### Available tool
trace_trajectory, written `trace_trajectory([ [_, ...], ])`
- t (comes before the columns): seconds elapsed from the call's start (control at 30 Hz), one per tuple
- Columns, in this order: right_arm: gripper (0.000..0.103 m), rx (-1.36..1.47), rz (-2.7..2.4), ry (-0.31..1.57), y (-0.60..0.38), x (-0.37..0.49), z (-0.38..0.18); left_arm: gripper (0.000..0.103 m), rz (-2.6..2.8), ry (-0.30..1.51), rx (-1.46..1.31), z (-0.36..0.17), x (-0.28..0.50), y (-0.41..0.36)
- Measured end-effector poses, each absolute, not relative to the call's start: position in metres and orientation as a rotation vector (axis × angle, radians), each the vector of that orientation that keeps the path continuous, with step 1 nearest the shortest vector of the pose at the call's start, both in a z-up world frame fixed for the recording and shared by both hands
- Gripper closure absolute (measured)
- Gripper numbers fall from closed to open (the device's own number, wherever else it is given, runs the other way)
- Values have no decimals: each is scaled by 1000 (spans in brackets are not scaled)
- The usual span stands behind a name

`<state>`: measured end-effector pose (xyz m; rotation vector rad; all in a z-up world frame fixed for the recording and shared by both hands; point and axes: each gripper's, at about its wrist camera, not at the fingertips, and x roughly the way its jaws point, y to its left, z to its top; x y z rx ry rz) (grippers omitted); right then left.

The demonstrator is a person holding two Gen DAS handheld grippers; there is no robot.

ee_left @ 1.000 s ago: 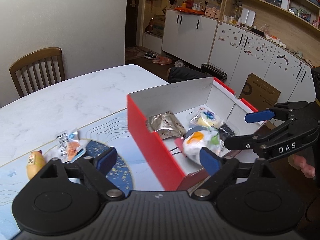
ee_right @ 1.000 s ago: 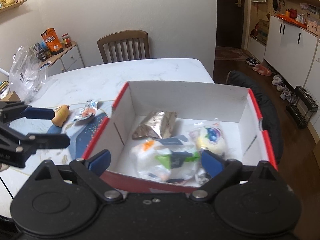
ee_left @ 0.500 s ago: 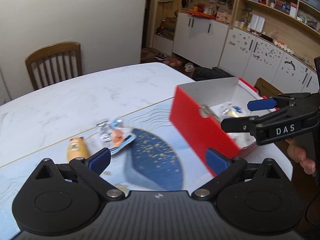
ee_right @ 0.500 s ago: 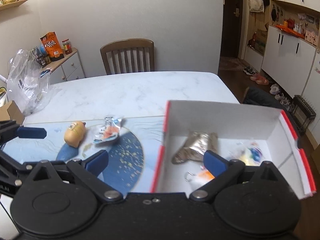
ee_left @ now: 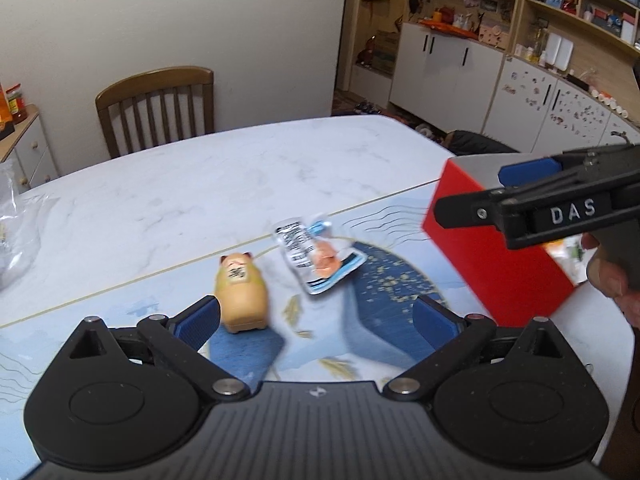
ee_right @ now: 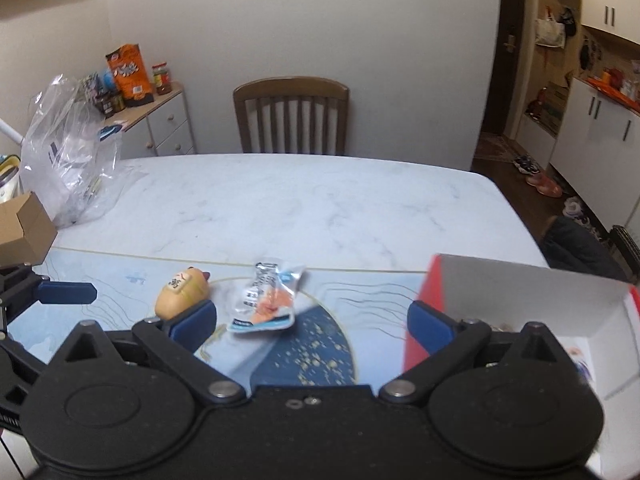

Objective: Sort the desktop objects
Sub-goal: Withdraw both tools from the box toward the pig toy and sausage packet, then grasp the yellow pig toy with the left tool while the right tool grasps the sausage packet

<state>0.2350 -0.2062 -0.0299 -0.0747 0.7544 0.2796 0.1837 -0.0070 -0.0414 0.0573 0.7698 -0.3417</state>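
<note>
A tan hamster toy [ee_left: 240, 292] and a clear snack packet [ee_left: 316, 256] lie side by side on the blue printed mat [ee_left: 384, 300]. My left gripper [ee_left: 318, 318] is open just short of them, its left pad close beside the toy and nothing between the fingers. The red box [ee_left: 492, 256] with white inside walls stands to the right. My right gripper [ee_right: 312, 320] is also open and holds nothing, hovering near the toy [ee_right: 180, 294] and the packet [ee_right: 268, 296], with the box [ee_right: 520, 284] on its right. Each gripper shows in the other's view: right gripper [ee_left: 480, 188], left gripper [ee_right: 40, 320].
A wooden chair [ee_right: 290, 116] stands at the table's far side. A clear plastic bag [ee_right: 68, 152] and a small cardboard box [ee_right: 24, 228] sit at the far left. The marble table [ee_right: 300, 200] ends just right of the red box. A hand [ee_left: 612, 280] grips the right tool.
Both grippers have swung left, away from the red box and toward the toy and packet. The box has slid to the right edge of both views. The left fingers have spread wider.
</note>
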Motion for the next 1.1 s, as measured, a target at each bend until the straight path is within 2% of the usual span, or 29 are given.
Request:
trace_trajectory([
  [0.67,2,-156,341,910,-144,326,-109,0,-270,880,69,-107,255,18],
  [1.1,6,-235,342,963,-125,350,-143,0,-263,855,95,-125,268,18],
])
